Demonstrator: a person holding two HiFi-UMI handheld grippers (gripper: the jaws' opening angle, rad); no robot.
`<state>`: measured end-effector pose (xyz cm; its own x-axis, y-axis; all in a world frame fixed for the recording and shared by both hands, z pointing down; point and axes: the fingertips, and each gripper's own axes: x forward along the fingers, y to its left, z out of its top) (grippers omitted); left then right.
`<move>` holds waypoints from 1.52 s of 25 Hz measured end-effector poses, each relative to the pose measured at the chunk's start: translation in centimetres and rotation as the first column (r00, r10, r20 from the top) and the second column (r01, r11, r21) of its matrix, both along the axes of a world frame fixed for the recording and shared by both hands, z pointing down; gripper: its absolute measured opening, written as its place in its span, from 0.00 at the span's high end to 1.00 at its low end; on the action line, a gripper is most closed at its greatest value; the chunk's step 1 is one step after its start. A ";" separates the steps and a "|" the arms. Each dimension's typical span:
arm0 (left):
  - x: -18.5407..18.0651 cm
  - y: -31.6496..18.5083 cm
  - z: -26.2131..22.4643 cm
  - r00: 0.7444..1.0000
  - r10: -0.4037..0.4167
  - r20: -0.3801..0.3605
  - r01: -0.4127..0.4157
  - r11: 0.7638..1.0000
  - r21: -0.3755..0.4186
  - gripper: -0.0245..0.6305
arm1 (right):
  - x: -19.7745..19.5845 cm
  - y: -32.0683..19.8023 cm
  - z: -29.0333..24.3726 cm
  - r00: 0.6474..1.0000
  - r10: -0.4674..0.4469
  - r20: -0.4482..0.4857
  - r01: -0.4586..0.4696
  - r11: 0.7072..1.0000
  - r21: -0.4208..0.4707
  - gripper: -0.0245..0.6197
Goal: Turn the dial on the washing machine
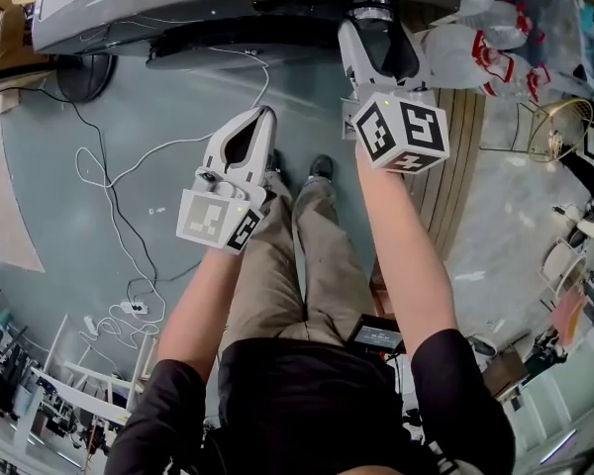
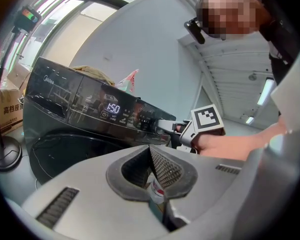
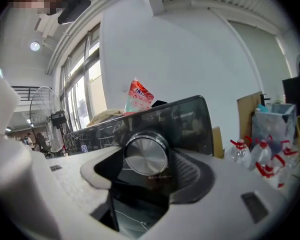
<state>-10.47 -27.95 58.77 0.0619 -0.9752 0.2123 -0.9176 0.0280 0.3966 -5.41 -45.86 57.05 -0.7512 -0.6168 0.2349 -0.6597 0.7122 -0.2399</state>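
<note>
The right gripper (image 1: 374, 23) is pressed up to the dark control panel of the washing machine (image 2: 65, 114). Its two jaws are closed on the rim of the round metal dial (image 3: 146, 155), which fills the gap between them (the contact looks firm, though the rim is partly in shadow). The left gripper (image 2: 151, 156) hangs off the machine's front, jaws together and empty. On the panel, left of the dial, a lit display (image 2: 113, 108) reads 1:50. By this showing, the grasp is made and the twist itself is left; nothing shows whether any turning is done.
</note>
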 end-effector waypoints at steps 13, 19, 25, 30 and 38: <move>1.2 -0.7 0.3 1.000 0.028 -0.007 -0.028 1.000 0.002 0.97 | 0.7 -0.9 -0.1 0.954 0.163 0.252 -0.083 0.950 -0.302 0.53; 0.7 -0.5 0.0 1.000 0.028 -0.014 -0.028 1.000 0.003 0.97 | 0.0 -0.3 0.4 0.931 0.210 0.299 -0.078 0.914 -0.397 0.53; 0.4 -0.4 0.1 0.999 0.025 -0.020 -0.025 1.000 0.000 0.97 | 0.0 -0.3 0.3 0.943 0.190 0.272 -0.084 0.930 -0.357 0.53; 0.9 -0.9 0.6 0.999 0.034 -0.026 -0.034 0.999 -0.005 0.97 | 0.0 -0.6 0.3 0.980 0.129 0.151 -0.095 0.971 -0.219 0.53; 1.9 -1.0 0.9 0.999 0.039 -0.038 -0.039 0.999 -0.002 0.97 | 0.1 -0.8 0.6 0.994 0.107 0.027 -0.103 0.987 -0.120 0.53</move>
<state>-8.61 -28.90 59.67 0.1075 -0.9713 0.2120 -0.9024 -0.0058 0.4309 -5.26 -46.61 57.62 -0.6924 -0.6621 0.2866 -0.7196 0.6046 -0.3416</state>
